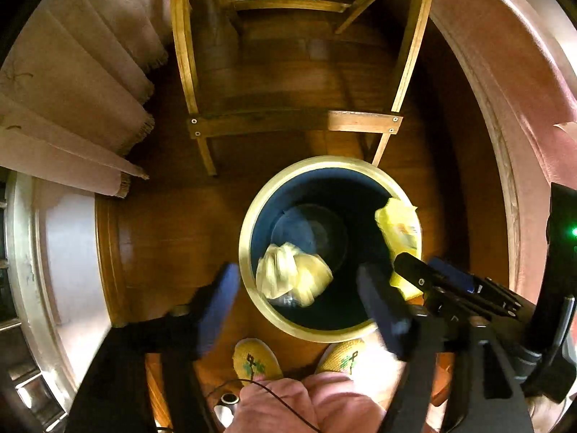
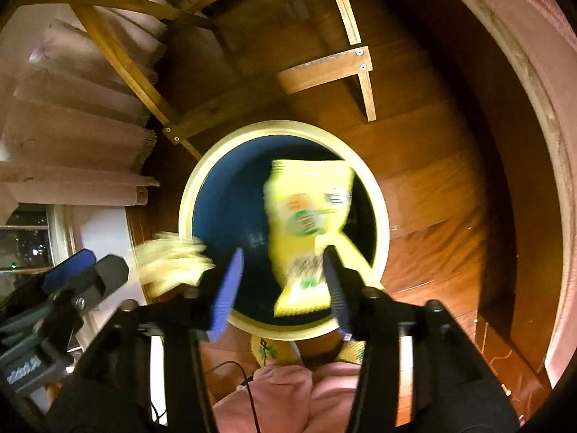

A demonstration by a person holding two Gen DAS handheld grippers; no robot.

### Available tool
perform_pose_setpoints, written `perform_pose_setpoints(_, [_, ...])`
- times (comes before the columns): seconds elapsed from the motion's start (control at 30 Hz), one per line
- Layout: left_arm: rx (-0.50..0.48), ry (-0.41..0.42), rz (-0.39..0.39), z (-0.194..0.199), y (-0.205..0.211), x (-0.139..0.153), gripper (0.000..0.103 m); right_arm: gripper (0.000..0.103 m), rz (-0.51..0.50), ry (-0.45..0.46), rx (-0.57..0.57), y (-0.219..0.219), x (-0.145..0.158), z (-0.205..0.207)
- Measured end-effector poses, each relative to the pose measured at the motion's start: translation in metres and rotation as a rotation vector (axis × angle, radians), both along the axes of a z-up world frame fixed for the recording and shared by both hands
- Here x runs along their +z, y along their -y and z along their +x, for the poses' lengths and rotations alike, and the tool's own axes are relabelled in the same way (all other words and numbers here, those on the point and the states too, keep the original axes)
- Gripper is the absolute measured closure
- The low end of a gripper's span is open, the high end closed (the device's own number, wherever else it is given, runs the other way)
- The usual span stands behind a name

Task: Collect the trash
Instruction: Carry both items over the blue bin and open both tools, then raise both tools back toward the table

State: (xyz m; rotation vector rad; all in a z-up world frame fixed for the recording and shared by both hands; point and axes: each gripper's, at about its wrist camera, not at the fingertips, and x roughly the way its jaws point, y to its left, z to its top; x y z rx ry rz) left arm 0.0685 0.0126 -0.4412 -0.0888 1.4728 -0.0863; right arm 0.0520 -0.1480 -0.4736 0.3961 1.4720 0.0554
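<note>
Wooden floor (image 1: 162, 238), with a round dark-blue bin with a cream rim (image 1: 249, 223) standing before your feet. Your left gripper (image 1: 299, 310) and right gripper (image 2: 281, 281) hung over it, fingers spread wide, gripping nothing. The yellow printed snack packet (image 2: 310, 223) and crumpled pale wrapper (image 1: 292, 274) appeared blurred, apparently mid-fall. The packet overlapped the rim in the left view; it could catch there and spill onto the floor.

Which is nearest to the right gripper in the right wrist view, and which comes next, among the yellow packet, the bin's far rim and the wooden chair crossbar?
1. Yellow packet, blurred, between the open fingers of the right gripper, over the bin.
2. Bin's far rim, just beyond the packet.
3. Wooden chair crossbar, farther up on the floor, to the right.
</note>
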Motion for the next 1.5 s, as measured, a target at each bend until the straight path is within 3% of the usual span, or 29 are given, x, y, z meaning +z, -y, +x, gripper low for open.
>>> perform_pose_setpoints(0.17, [0.008, 0.007, 0.005, 0.004, -0.01, 0.002, 0.023, 0.048, 0.005, -0.004, 0.003, -0.004, 0.004, 0.005])
perform_pose_setpoints(0.4, [0.009, 0.036, 0.004, -0.001, -0.015, 0.049, 0.022, 0.045, -0.018, 0.014, 0.001, -0.01, 0.052, 0.001])
perform_pose_setpoints(0.57, [0.003, 0.077, -0.004, -0.003, -0.019, 0.113, 0.022, 0.045, -0.028, 0.031, -0.032, -0.004, 0.11, -0.007])
perform_pose_setpoints(0.8, [-0.017, 0.16, -0.029, -0.003, -0.029, 0.224, 0.022, 0.044, -0.046, 0.082, -0.055, 0.001, 0.218, -0.016])
perform_pose_setpoints(1.1, [-0.085, 0.284, -0.057, -0.012, -0.04, 0.359, 0.019, 0.043, -0.083, 0.215, -0.044, -0.009, 0.358, -0.028])
perform_pose_setpoints(1.37, [-0.111, 0.33, -0.083, -0.021, -0.062, 0.422, 0.019, 0.042, -0.116, 0.328, -0.056, -0.017, 0.435, -0.036])
perform_pose_setpoints(1.5, [-0.116, 0.351, -0.086, -0.02, -0.068, 0.436, 0.019, 0.042, -0.121, 0.37, -0.054, -0.021, 0.461, -0.037])
